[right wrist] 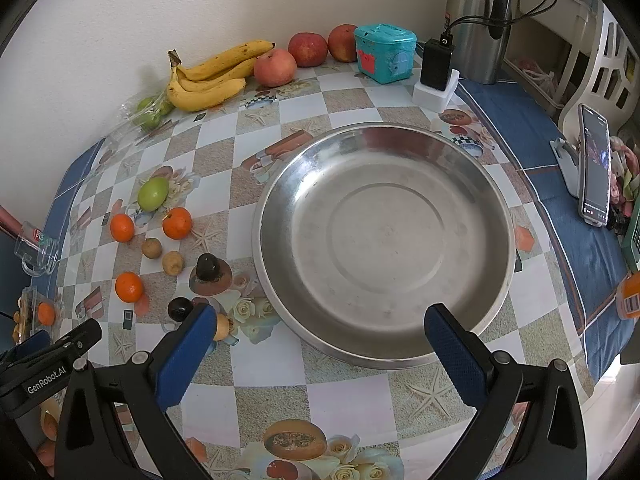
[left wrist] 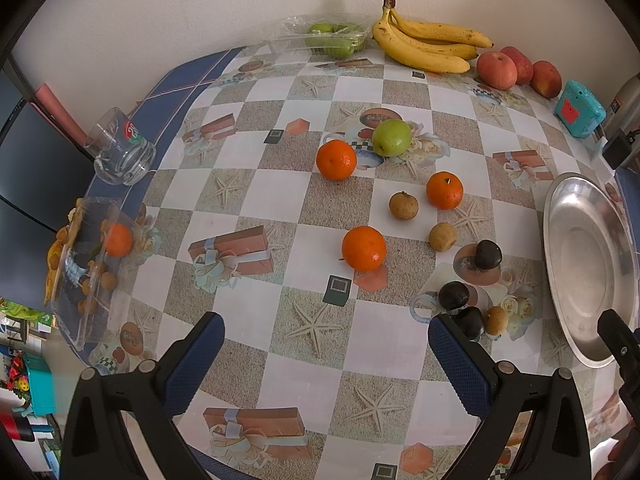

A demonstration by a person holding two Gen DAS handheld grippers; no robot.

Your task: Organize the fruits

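Here a table [right wrist: 352, 392] under a checked cloth carries everything, and the biggest thing on it is an empty metal dish [right wrist: 384, 240] right in front of the right gripper [right wrist: 320, 340], whose blue fingers are spread wide with nothing between them. The left gripper [left wrist: 326, 344] hangs over bare cloth, fingers likewise spread and empty. Along the wall lie a bunch of bananas [left wrist: 428, 42], three red apples [left wrist: 516, 70] and a clear box of green fruit [left wrist: 332, 38]. Loose in the middle of the table, left of the dish, sit a green apple [left wrist: 391, 137], three oranges [left wrist: 363, 248], a few small brown fruits [left wrist: 404, 205] and some dark ones [left wrist: 488, 254], the nearest just beside the left gripper's right finger.
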